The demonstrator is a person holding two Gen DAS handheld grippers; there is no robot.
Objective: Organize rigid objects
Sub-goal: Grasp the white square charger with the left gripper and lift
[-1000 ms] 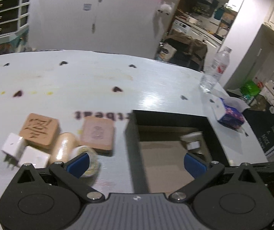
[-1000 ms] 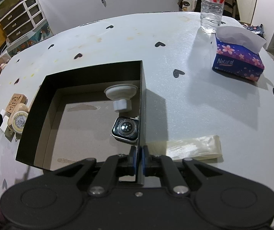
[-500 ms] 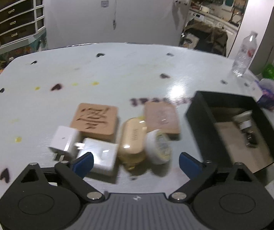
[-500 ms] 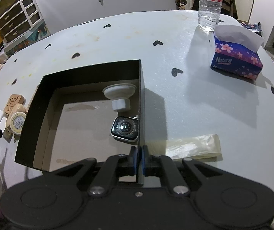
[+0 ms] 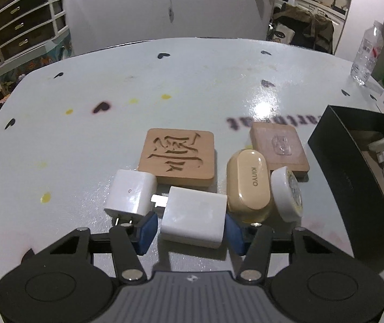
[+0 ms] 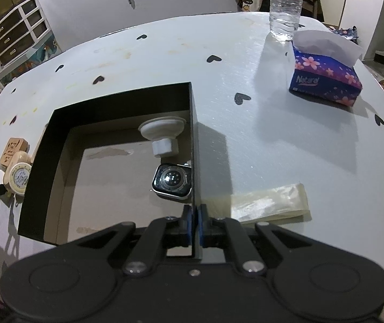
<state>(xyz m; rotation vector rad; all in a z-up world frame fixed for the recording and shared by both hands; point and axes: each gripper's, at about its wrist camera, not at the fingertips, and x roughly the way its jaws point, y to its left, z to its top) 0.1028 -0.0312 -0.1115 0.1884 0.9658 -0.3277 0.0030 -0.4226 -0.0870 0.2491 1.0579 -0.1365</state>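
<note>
**Left tool straddling charger, right tool clamped on box wall**

Glossy white counter (image 5: 192,86), heart print. Left to right: boxy white plug adapter (image 5: 130,196); smooth white charger block (image 5: 193,216) between the blue pads of the left tool (image 5: 189,228), jaws spread, pads just beside it, contact unclear. Behind: carved wooden tile (image 5: 179,161). Then rounded glossy cream earbud case (image 5: 248,185), white round tin (image 5: 286,194) on edge, second wooden tile (image 5: 278,148). Right tool (image 6: 193,226) pinches the thin wall of the black cardboard box (image 6: 41,161); inside, white suction mount (image 6: 162,132) and watch body (image 6: 172,180).
</note>
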